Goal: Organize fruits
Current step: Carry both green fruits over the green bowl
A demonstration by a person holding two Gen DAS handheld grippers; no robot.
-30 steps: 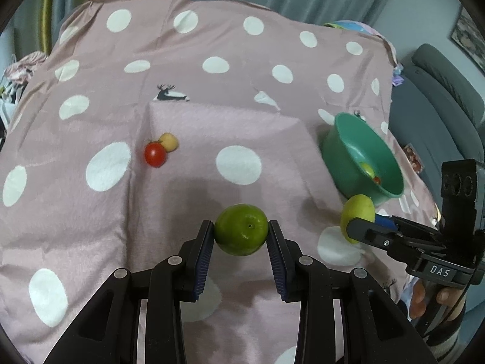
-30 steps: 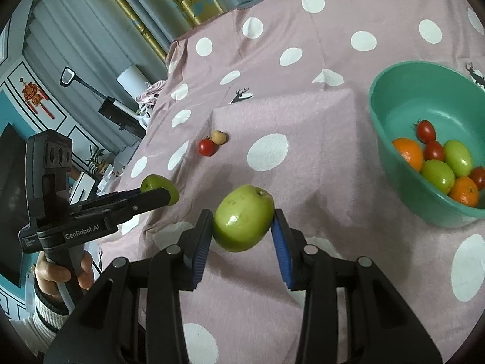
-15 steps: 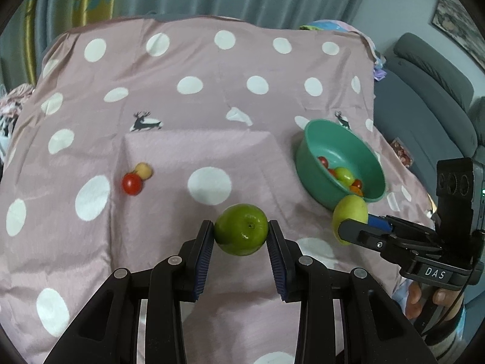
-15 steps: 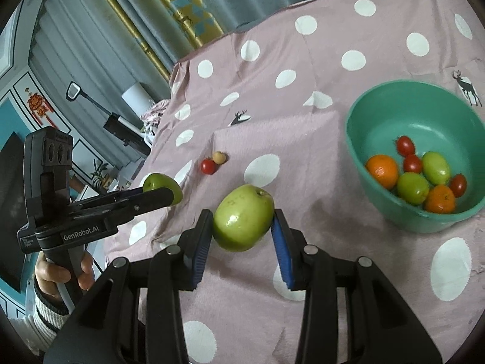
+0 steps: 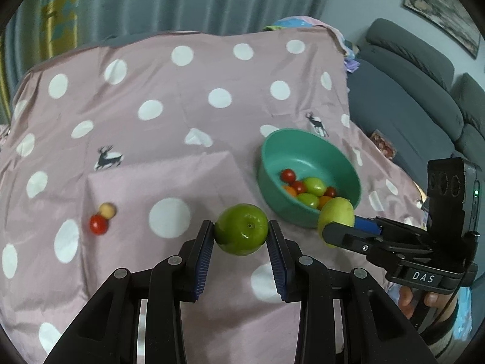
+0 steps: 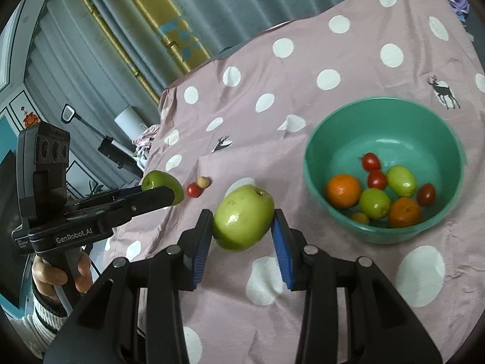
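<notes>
My left gripper point(image 5: 241, 236) is shut on a dark green round fruit point(image 5: 241, 233), held above the cloth. My right gripper point(image 6: 242, 221) is shut on a light green apple point(image 6: 242, 217), also in the air. Each gripper shows in the other's view: the right one with its apple point(image 5: 336, 217) at the bowl's near rim, the left one with its fruit point(image 6: 163, 185) at the left. A green bowl point(image 5: 272, 157) point(image 6: 333, 139) holds several small fruits: oranges, green fruits, red tomatoes. A red tomato point(image 5: 97, 224) point(image 6: 194, 190) and a small yellowish fruit point(image 5: 107, 210) point(image 6: 203, 181) lie together on the cloth.
A pink cloth with white dots point(image 5: 182, 97) covers the table. A grey sofa point(image 5: 409, 91) stands to the right. Curtains point(image 6: 151, 30) hang behind the table. A white lamp and a stand point(image 6: 121, 139) are at the far left edge.
Both grippers have risen and drawn back with their fruits, and the bowl's inside now shows in the left wrist view. The fruits on the cloth have not moved.
</notes>
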